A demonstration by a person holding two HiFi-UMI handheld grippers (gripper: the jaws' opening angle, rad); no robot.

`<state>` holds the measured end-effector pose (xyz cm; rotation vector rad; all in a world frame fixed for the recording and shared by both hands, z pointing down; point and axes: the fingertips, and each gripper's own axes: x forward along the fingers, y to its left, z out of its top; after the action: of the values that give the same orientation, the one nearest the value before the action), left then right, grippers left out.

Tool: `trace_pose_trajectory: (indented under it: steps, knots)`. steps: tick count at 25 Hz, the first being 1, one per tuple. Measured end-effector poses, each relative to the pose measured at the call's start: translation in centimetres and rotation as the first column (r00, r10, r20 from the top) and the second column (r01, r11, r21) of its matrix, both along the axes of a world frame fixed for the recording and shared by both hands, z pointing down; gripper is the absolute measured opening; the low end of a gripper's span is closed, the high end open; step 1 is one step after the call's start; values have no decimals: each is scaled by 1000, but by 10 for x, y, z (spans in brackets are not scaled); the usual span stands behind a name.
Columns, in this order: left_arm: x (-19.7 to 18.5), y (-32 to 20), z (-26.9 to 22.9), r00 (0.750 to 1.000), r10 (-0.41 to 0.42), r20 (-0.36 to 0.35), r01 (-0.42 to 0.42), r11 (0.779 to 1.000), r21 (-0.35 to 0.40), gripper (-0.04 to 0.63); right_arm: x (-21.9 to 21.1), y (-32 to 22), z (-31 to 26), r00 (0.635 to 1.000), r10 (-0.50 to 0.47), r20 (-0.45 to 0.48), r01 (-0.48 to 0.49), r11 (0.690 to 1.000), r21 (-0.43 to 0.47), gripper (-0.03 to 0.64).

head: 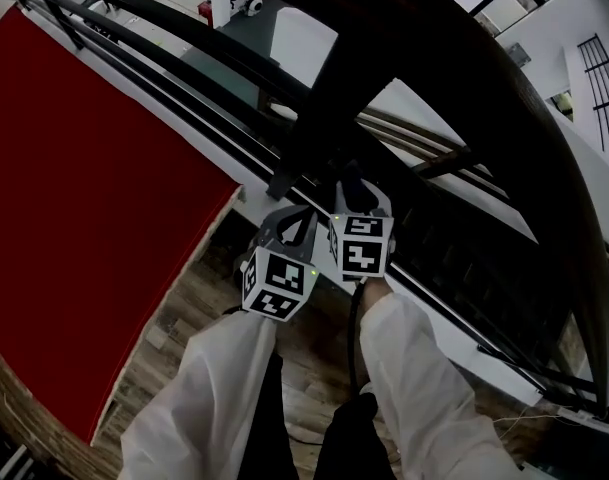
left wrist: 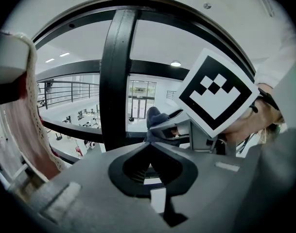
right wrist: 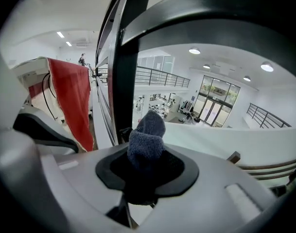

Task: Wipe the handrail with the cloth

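Two grippers sit below the handrail, beside a post — my right gripper is clamped on the cloth, with the rail arcing above and ahead. My left gripper is closed and empty — the cloth likely goes up.
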<state>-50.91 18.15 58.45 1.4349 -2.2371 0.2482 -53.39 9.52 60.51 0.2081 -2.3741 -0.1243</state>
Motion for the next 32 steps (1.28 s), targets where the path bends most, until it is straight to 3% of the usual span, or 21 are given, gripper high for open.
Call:
trace_pose_trajectory:
  steps: [3,8,15,32]
  knots:
    - [7,-2,2,1000,-3,6,3,1000,-4,2,8,-6,-2,1000,8,2,-8,1000,-4,104]
    - [50,-19,4,1000,-5,5,5,1000,-21,2,57,-29,-3,1000,13,16,-13,1000,-25,104]
    - [124,-51,-2,998,51,23,-49,997,-60,2,135,-72,-14,998,47,31,-46,998,-34,104]
    - [256,-158,12,976,216,-14,-216,973,-77,2,291,-174,-2,984,177,27,-175,983,-53,106]
